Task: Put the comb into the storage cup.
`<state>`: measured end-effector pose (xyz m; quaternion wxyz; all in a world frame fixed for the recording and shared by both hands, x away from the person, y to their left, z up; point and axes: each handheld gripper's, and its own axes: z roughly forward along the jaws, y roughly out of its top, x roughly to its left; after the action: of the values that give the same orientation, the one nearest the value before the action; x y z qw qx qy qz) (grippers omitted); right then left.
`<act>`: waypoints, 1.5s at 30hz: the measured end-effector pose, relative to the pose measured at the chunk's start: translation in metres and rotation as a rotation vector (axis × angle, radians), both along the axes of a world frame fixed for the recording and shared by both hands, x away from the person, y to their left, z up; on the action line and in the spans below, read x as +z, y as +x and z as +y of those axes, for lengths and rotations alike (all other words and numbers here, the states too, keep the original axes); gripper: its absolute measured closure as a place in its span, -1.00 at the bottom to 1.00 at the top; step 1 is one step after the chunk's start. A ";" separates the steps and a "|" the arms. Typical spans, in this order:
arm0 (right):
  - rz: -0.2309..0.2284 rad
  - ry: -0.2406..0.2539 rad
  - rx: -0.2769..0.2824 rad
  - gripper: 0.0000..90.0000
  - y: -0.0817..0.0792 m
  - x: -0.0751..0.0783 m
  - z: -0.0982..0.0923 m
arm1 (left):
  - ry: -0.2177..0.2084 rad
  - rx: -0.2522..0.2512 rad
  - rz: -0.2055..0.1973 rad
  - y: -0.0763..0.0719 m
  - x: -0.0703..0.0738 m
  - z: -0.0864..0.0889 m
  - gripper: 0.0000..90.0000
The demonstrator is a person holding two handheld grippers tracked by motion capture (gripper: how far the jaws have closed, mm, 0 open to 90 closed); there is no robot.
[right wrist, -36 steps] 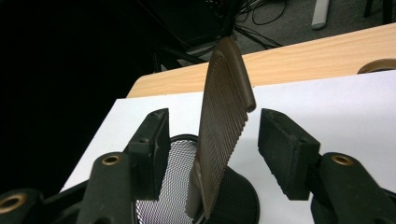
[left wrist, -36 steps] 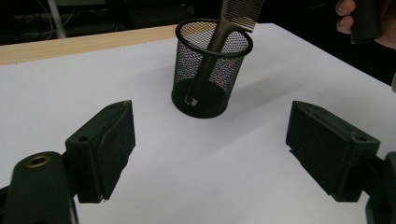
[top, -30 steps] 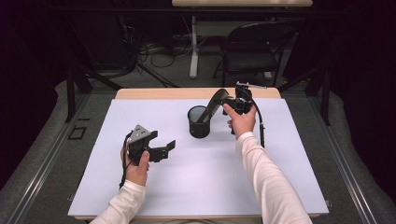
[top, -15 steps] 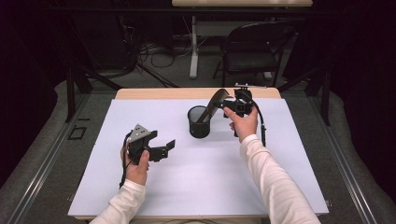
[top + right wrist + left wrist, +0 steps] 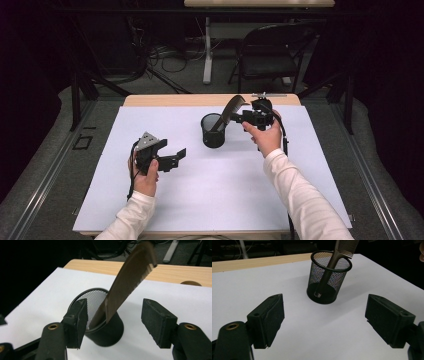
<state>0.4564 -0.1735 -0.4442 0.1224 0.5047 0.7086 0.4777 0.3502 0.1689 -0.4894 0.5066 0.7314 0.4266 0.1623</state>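
Leaning in the black mesh cup (image 5: 213, 131), the dark comb (image 5: 230, 111) stands handle-down with its toothed end angled up over the rim toward the right gripper (image 5: 239, 118). That gripper is held level in the person's right hand (image 5: 264, 136), raised above the white surface (image 5: 215, 200) just right of the cup, forearm stretched in from the lower right. Its fingers (image 5: 157, 323) stand apart on either side of the comb without pressing it; they have just been widening and then easing back a little, with the comb between them but free. The left gripper (image 5: 177, 157) sits low near the surface, well apart from the cup, in the left hand (image 5: 146, 176), wrist bent so it points rightward at the cup; its fingers (image 5: 267, 318) are spread wide with nothing between them. In the left gripper view the comb's upper end is cut off by the top edge, and its handle shows only dimly through the mesh. In the right gripper view the near finger covers part of the cup's rim.
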 end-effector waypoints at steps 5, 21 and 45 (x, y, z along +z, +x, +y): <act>-0.007 -0.020 0.056 -0.03 -0.013 0.003 0.002 | -0.014 -0.003 -0.001 0.001 0.002 0.002 -0.65; -0.034 -0.032 0.127 -0.28 -0.051 0.010 0.013 | -0.031 0.013 0.009 0.000 0.011 0.016 -0.65; -0.178 -0.036 0.171 -0.72 -0.095 0.006 0.012 | -0.022 -0.036 -0.007 0.001 0.023 0.028 -0.65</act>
<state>0.3613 -0.1617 -0.4379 0.1528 0.3959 0.7439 0.5163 0.3507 0.1967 -0.4660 0.5191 0.7328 0.4133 0.1510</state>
